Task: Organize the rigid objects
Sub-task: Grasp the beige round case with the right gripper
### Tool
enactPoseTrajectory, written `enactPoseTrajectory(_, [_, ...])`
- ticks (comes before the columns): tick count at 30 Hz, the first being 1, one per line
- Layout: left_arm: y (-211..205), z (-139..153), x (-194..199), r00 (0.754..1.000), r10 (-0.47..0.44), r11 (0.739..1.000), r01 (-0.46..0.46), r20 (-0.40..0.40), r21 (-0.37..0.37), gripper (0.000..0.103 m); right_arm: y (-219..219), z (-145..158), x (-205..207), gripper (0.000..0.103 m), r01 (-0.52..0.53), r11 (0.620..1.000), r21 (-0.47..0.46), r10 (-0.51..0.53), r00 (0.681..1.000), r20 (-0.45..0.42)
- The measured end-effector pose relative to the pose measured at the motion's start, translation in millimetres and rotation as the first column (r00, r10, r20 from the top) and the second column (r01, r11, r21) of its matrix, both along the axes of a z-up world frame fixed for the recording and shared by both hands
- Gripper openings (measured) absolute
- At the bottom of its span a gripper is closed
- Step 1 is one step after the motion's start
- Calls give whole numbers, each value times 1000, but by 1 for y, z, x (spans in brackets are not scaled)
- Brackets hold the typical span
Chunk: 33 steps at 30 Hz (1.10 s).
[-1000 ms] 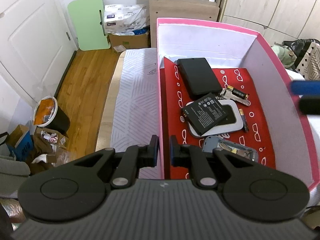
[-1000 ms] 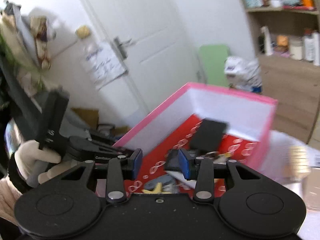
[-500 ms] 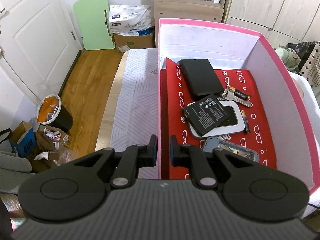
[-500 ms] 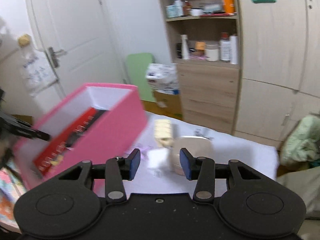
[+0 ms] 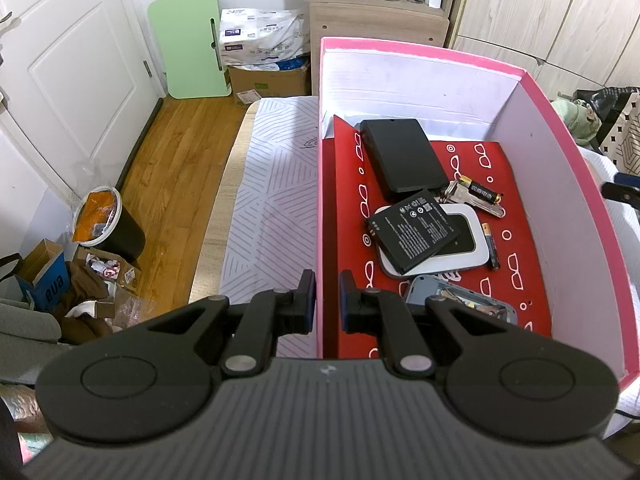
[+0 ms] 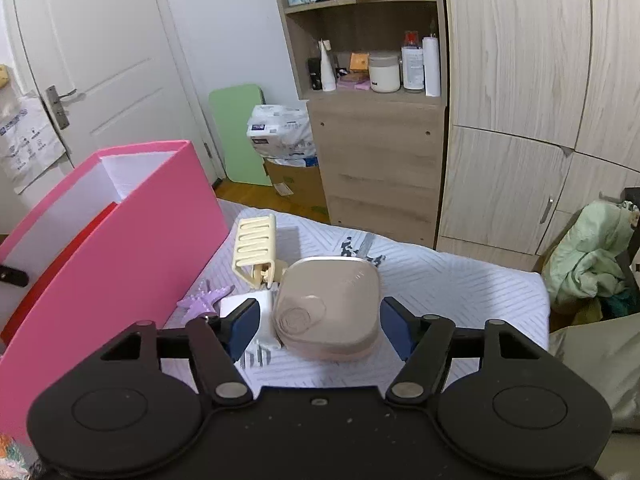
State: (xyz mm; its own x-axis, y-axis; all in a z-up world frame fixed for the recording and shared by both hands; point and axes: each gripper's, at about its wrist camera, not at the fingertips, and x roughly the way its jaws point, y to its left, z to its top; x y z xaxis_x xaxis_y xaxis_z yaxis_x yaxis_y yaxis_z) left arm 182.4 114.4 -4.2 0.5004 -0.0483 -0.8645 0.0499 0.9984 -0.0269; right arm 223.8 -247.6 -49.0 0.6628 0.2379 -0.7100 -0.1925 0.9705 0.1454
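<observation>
**Right gripper swings from the box to the next item**

The left gripper (image 5: 327, 300) sits clenched on the near-left wall of the pink cardboard box (image 5: 320, 200), 1 finger outside and 1 inside, as it did in both earlier left-wrist views; the box has barely shifted. It looks like a steadying hold.

The change is on the right. 1 second ago the right gripper (image 6: 320, 326) was narrow and pointed into the box, with something dark between its pads that the blur leaves uncertain. Half a second ago it had turned toward the bed. Now its jaws are spread wide and empty, framing the beige rounded-square plastic case (image 6: 328, 312) at lower centre of the right-wrist view. The pads (image 6: 245, 324) are near the case's sides but not touching.

Inside the box, on the red patterned lining, lie a black rectangular slab (image 5: 404, 156), a flat black phone battery (image 5: 414, 230) resting on a white-rimmed oval device (image 5: 468, 256), and 2 small cylindrical batteries (image 5: 478, 191).

Waiting on the white patterned bedspread (image 6: 440, 280), left of the case, are a cream plastic hair claw (image 6: 256, 248), a purple starfish-shaped piece (image 6: 206, 300) and a small white block (image 6: 240, 308).

I judge 1 drop-off complete and the case next: the wide opening suits it, though the white block lies just beside the left pad.
</observation>
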Motion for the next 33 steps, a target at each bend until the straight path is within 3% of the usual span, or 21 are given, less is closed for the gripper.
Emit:
enactPoseTrajectory(4, [0, 0, 0, 1000, -1, 1000, 1, 1, 1, 10, 13, -12, 15, 74, 30, 999, -33, -31, 999, -21])
enactPoseTrajectory(7, [-1, 0, 0, 1000, -6, 1000, 6, 6, 6, 10, 24, -18, 21, 78, 54, 991, -123, -55, 999, 2])
enactPoseTrajectory(11, [-3, -1, 0, 1000, -12, 1000, 12, 5, 17, 10, 23, -24, 31, 88, 61, 993, -97, -63, 998, -16])
enactPoseTrajectory(14, [-3, -1, 1, 1000, -14, 1000, 14, 4, 19, 10, 13, -26, 32, 85, 104, 992, -70, -107, 994, -34])
enactPoseTrajectory(15, [-2, -1, 1, 1000, -14, 1000, 14, 3, 17, 10, 10, -26, 30, 78, 98, 993, -61, -101, 994, -43])
enactPoseTrajectory(17, [-1, -1, 1, 1000, -12, 1000, 12, 2, 11, 10, 6, -25, 24, 78, 98, 994, -40, -100, 993, -55])
enactPoseTrajectory(21, [4, -1, 2, 1000, -7, 1000, 7, -1, -13, 10, 10, -18, 0, 78, 90, 989, -116, -98, 993, -59])
enactPoseTrajectory(33, [4, -3, 5, 1000, 12, 1000, -12, 3, -16, 10, -2, -35, -31, 79, 47, 995, -90, -53, 996, -70])
